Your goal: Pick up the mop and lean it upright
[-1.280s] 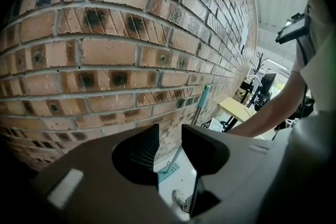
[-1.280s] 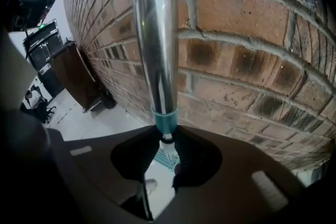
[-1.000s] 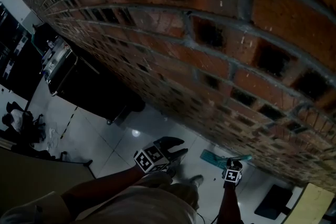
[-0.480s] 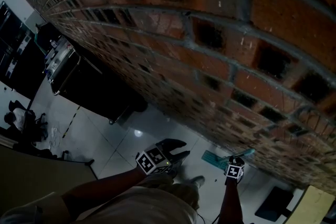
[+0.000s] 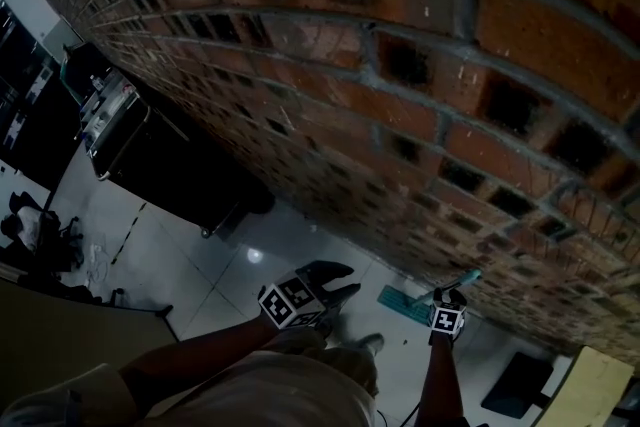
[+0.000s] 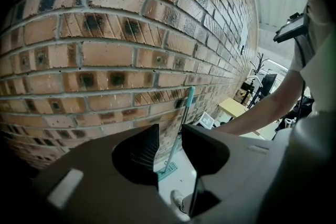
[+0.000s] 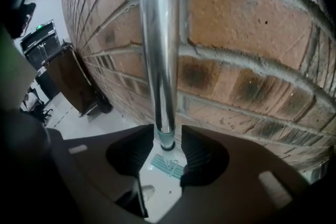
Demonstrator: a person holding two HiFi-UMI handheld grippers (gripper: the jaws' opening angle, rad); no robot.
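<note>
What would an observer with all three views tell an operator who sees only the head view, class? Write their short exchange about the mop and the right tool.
Operator: Is the mop with a silver metal pole and a flat teal head leaning yet?
Observer: In the left gripper view its pole slants up and appears to rest against the red brick wall.
Operator: Does the grey two-jaw right tool grip it?
Observer: No. In the right gripper view its jaws have just been opening. The pole stands between them, with a gap showing beside one pad.
</note>
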